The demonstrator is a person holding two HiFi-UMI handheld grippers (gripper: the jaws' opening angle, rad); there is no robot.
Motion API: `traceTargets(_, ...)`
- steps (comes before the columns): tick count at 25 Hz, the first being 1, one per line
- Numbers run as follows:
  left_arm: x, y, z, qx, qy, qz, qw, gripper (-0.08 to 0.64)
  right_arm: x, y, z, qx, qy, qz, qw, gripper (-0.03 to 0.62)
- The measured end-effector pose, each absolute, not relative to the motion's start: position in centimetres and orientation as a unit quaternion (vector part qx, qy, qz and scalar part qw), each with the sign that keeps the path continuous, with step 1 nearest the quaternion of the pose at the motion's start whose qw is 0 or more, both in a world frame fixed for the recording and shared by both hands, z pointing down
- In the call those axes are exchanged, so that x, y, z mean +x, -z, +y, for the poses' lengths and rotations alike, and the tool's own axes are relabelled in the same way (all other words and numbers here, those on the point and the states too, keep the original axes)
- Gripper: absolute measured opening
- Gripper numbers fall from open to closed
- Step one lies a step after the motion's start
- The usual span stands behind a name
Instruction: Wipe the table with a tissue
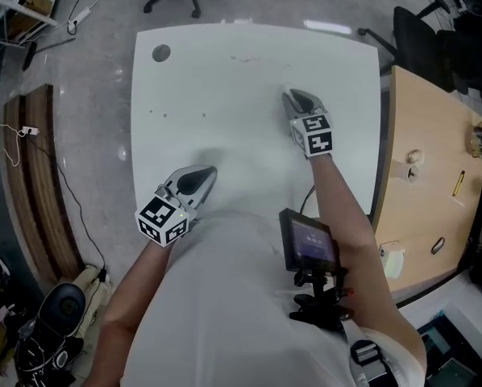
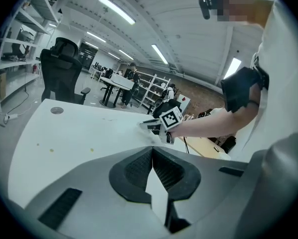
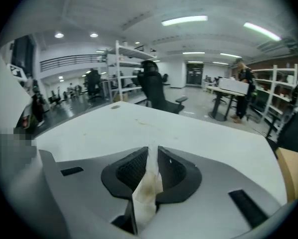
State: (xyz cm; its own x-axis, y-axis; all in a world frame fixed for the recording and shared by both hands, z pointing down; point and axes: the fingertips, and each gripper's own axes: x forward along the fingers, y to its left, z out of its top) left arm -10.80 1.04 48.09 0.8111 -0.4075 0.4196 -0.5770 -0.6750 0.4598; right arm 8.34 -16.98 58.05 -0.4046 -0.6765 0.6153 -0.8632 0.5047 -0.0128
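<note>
Pinching a brown-stained tissue (image 3: 147,185) in the right claw (image 1: 294,97), low over the white table (image 1: 225,71) toward 2 o'clock from its middle. Left claw (image 1: 206,172) at 7 o'clock by the near edge, tips pressed together. A few small specks (image 1: 164,114) toward 10 o'clock.

L gripper (image 1: 207,172) shut, near body; R gripper (image 1: 296,99) clamps tissue (image 3: 146,183), arm out.

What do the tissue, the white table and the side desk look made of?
Tissue: thin soft paper, crumpled, brown-stained.
Table: smooth white top, probably laminate; glare at its far edge suggests a slight gloss.
Desk: light wood or wood-look veneer, matte tan.
</note>
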Motion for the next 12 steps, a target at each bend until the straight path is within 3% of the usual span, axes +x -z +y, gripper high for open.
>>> traceTargets(5, -11.2, -47.6, 1.4, 0.898, -0.143, -0.289, 0.299, 0.006, 16.4, -59.0, -20.9, 0.572, -0.198, -0.747, 0.277, 0.064)
traceTargets(12, -11.9, -47.5, 1.2, 0.891, -0.151, -0.307, 0.299, 0.006, 12.6, -58.9, -24.5, 0.537, -0.167, -0.778, 0.279, 0.064)
